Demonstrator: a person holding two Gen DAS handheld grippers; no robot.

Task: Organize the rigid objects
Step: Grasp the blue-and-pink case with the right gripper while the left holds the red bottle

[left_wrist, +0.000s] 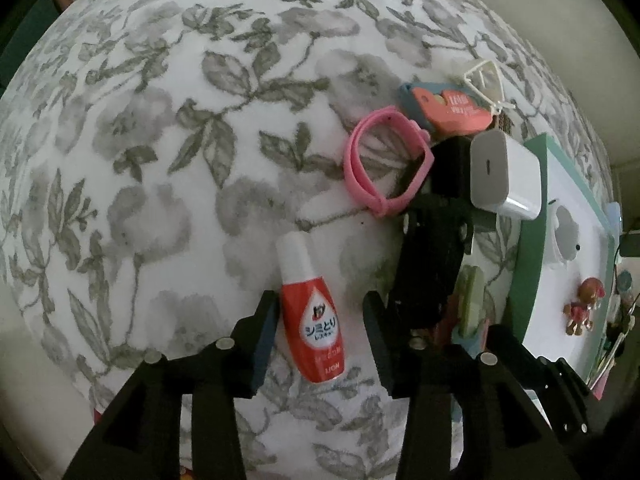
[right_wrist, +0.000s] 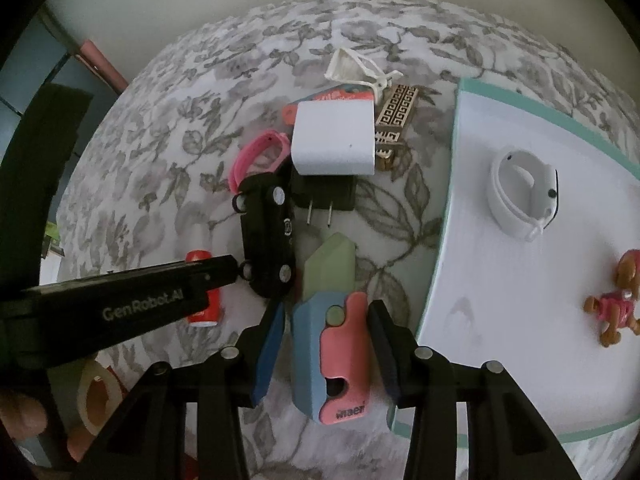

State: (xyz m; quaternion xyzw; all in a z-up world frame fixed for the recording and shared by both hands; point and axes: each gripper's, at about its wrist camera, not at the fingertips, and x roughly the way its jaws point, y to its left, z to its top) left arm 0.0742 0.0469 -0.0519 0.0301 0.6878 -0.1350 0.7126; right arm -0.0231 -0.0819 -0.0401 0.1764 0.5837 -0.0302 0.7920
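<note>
Though elsewhere unseen, brass comb (right_wrist: 394, 120).

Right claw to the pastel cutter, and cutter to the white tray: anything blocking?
Nothing visible. The cutter lies between the right claw's open fingers; the white tray sits just to its right, only bare cloth between. The black folding tool is on the far side, off the path.

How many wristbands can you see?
2. A pink rubber wristband lies on the floral cloth beside the white charger; a white wristband sits on the white tray. Others may be hidden.
</note>
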